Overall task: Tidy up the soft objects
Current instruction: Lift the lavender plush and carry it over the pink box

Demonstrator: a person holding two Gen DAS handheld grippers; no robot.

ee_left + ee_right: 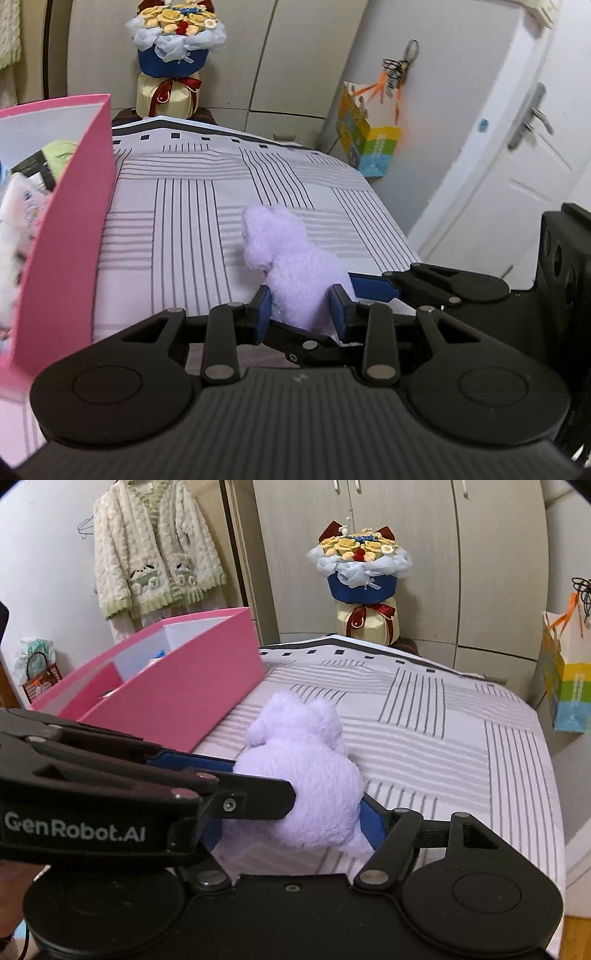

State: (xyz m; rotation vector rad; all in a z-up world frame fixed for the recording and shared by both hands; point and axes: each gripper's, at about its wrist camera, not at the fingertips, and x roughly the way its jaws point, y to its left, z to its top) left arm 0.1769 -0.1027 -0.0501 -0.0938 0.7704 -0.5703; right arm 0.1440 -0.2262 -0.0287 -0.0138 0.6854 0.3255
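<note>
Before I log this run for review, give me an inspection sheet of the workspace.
Surface: bed with striped sheet.
Job's things: lilac plush toy on the sheet; pink box beside it, soft items inside.
Clutter: nothing seen on the sheet.
Grippers: left gripper jaws closed on the plush; right gripper jaws on either side of it, grip unclear.
Cables: nothing seen.
Surroundings: bouquet, hanging cardigan, paper bag, door.

One purple plush toy (299,775), one pink box (177,698), two claws (301,308) (295,823).
</note>
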